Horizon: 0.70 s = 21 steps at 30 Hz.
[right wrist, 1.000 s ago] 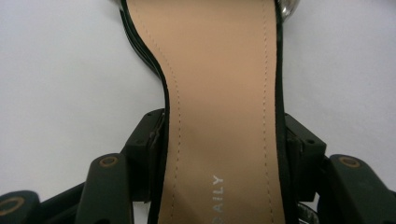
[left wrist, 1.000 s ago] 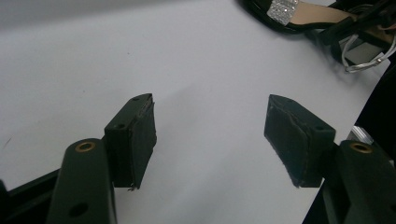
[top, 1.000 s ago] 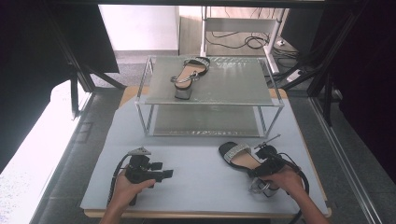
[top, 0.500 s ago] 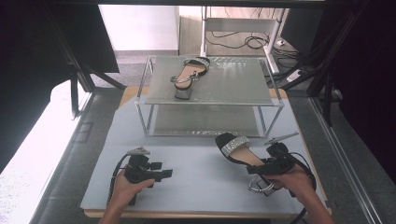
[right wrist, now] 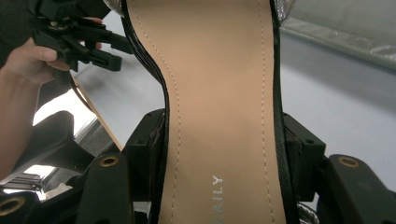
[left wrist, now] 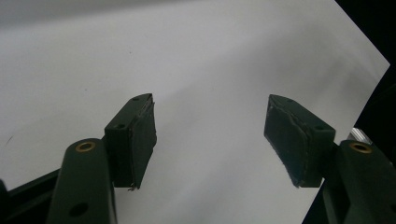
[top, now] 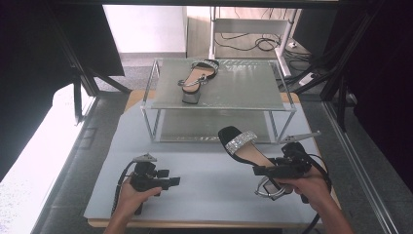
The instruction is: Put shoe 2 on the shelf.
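A black sandal with a glittery silver toe strap and tan insole hangs tilted above the mat, toe up and pointing at the rack. My right gripper is shut on its sides near the heel, one jaw on each edge of the sole in the right gripper view. The matching sandal lies on the rack's top shelf. At the front left, my left gripper rests low over the mat, open with nothing between its jaws.
A metal-framed rack with a glassy top shelf and a lower shelf stands at the back of the pale mat. The table's wooden front edge runs along the bottom. Cables lie on the floor beyond.
My right gripper has raised the sandal off the mat, and its toe has swung up towards the rack. The left gripper has stayed put.
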Each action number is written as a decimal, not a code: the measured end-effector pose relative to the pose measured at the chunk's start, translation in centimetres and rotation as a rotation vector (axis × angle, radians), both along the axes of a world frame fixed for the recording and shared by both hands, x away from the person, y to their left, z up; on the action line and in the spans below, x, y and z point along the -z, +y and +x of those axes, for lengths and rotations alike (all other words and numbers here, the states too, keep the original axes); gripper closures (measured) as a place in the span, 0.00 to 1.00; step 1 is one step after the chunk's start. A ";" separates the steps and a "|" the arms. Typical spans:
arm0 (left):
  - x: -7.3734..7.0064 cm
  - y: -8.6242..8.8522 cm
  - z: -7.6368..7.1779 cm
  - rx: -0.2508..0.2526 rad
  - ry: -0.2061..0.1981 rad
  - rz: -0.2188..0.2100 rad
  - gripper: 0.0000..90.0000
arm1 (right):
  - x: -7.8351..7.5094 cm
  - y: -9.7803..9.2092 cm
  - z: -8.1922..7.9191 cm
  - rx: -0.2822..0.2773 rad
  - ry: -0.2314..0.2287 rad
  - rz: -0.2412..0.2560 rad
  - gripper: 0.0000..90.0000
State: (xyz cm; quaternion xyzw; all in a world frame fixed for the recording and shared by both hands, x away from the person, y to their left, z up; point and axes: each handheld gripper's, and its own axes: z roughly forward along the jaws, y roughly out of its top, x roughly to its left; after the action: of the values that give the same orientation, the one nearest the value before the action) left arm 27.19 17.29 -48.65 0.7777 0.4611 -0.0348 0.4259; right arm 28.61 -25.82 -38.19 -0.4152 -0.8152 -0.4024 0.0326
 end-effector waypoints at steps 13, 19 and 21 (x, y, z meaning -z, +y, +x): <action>-0.2 0.2 0.0 0.000 -0.006 -0.005 0.38 | -3.1 1.4 1.3 -0.005 -0.054 0.011 0.46; -0.2 0.3 0.0 -0.002 -0.006 -0.007 0.38 | -4.7 2.0 2.1 0.004 -0.070 0.017 0.46; -0.3 0.4 0.0 0.001 -0.004 -0.009 0.38 | -5.1 2.1 2.5 0.006 -0.071 0.024 0.46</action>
State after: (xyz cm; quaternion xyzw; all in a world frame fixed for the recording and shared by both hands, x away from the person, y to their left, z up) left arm 27.18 17.66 -48.37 0.7760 0.4597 -0.0353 0.4304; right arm 31.08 -23.75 -33.05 -0.4027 -0.8097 -0.4269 0.0076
